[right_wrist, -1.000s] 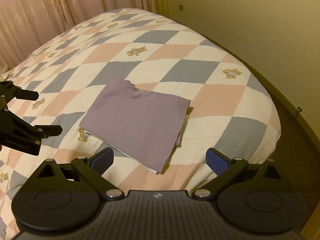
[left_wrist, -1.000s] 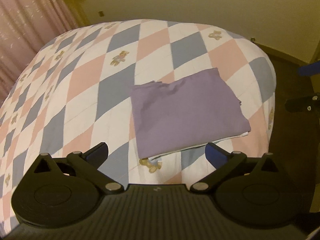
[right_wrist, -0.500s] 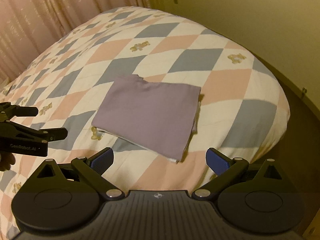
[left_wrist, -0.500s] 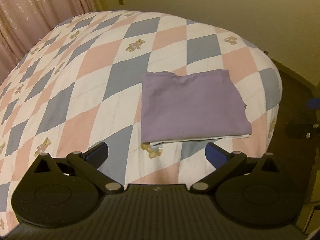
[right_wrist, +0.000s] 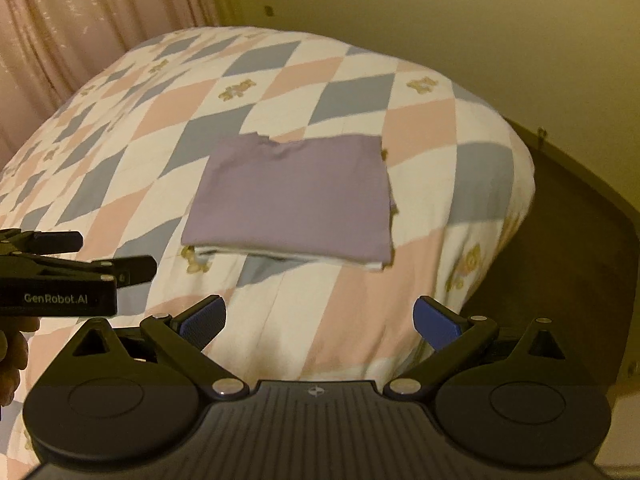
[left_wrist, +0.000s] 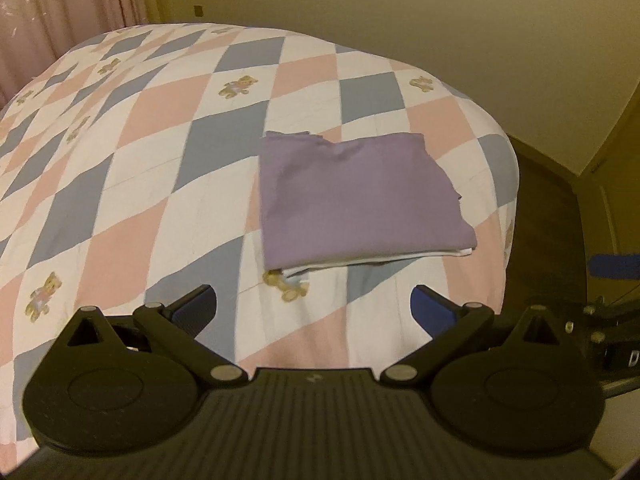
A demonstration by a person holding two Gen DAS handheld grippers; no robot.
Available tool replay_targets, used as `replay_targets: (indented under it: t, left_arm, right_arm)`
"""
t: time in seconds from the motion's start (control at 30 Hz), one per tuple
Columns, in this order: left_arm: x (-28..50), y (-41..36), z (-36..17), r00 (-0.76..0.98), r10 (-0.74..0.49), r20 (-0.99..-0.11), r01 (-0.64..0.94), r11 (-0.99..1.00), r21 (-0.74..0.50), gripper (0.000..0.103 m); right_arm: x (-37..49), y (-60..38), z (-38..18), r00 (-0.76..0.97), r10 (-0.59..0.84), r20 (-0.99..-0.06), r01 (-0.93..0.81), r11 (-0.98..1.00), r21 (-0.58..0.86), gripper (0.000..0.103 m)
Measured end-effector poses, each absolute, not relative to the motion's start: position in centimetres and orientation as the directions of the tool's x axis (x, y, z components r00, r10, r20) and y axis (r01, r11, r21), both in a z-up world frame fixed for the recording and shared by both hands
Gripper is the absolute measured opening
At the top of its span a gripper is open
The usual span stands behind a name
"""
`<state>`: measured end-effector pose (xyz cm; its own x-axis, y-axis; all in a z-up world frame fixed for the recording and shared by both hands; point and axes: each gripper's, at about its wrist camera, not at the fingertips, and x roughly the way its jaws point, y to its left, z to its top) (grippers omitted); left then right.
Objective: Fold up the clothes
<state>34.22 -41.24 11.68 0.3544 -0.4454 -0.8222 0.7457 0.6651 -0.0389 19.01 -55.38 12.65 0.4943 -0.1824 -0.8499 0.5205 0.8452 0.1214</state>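
Both pairs of jaws stood wide and held nothing. In the left wrist view the left gripper (left_wrist: 314,306) filled the bottom of the frame, its 2 blue pads spread far apart over the near edge of the quilt (left_wrist: 168,168), clear of the cloth. The right gripper (right_wrist: 319,316) sat the same way at the bottom of its own view, pads splayed, nothing between them.

Above each gap, near the middle of the frame, lay the shirt (left_wrist: 356,196), a purple piece folded into a flat rectangle on the quilt, well apart from both grippers. Its near edge showed a thin white layer peeking out beneath the purple. In the right wrist view the shirt (right_wrist: 296,196) sat just above centre, its far edge slightly ragged at the upper left corner.

The quilt (right_wrist: 420,128) was a diamond check of pink, grey-blue and white, dotted with small bears (left_wrist: 286,284), 1 of them just beside the shirt's near left corner. At the left edge of the right wrist view the left gripper (right_wrist: 120,262) reached in sideways, with part of a hand (right_wrist: 12,356) below it. Pink curtains (right_wrist: 80,28) hung at the upper left, a plain wall (left_wrist: 440,20) ran across the top, and dark floor (right_wrist: 580,220) showed at the right.
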Motion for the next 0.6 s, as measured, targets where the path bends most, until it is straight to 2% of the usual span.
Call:
replay_targets:
  t: [0.3,0.6]
  left_arm:
    - [33.5,-38.6,13.5,0.366,-0.422,-0.829,0.684,0.727,-0.068,0.102]
    - [31.0,-37.5,16.6,0.402,-0.416,-0.816,0.681,0.731,-0.038,0.102]
  right_arm:
    - [19.3,-53.2,14.5,0.495,-0.191,-0.848,0.476,0.876,0.081,0.103]
    - [17.0,-52.9,16.4,0.513,-0.169,-0.842,0.483,0.868,0.120,0.103]
